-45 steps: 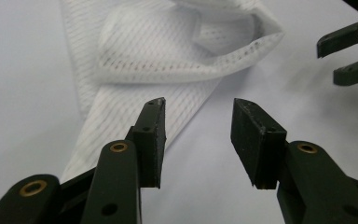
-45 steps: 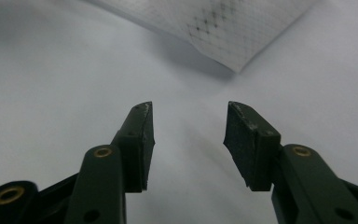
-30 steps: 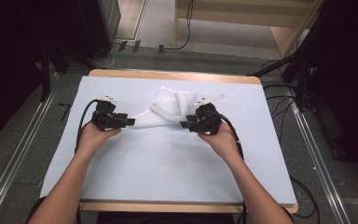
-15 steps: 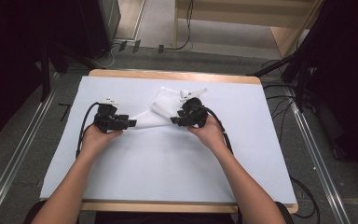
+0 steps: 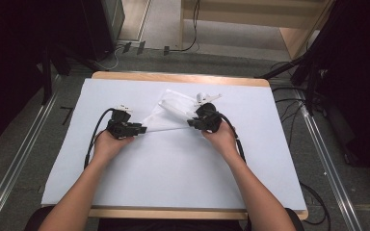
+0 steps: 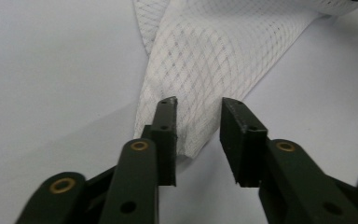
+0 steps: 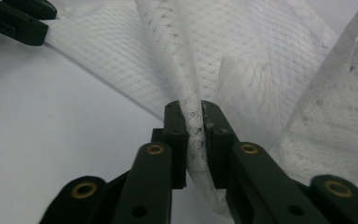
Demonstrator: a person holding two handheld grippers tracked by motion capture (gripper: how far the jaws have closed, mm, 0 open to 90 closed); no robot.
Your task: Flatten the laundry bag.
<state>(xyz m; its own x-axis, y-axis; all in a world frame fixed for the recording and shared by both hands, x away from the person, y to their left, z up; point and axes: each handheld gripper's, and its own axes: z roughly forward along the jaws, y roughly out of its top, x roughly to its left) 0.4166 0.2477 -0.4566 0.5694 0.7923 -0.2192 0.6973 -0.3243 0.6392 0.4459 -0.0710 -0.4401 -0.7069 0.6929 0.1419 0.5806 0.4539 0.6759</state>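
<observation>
Since a second ago the right gripper (image 5: 198, 121) has slid left and a little toward the far edge, dragging its side of the white mesh cloth (image 5: 169, 113) in over the middle, so the 2 grippers now sit closer together. The left gripper (image 5: 136, 129) is about where it was.

On the left, its fingers (image 6: 167, 135) stand apart with a pointed corner of the cloth lying between them; I cannot tell whether either finger touches it. From there the cloth runs as a taut band across to the right gripper, whose fingers (image 7: 179, 140) are pressed together on a gathered fold of mesh, the rest billowing up behind them. The cloth's far corner reaches toward the back edge of the worktop (image 5: 173, 192), which is covered by a pale sheet.

There is plenty of bare sheet on both sides of the hands and a wide stretch on the near side. The wooden rim shows at the front and back edges.

Counted: 1 cloth, 2 grippers, 2 forearms, 1 worktop. A black cable (image 5: 92, 142) loops from the left gripper, and another trails off the right one.
</observation>
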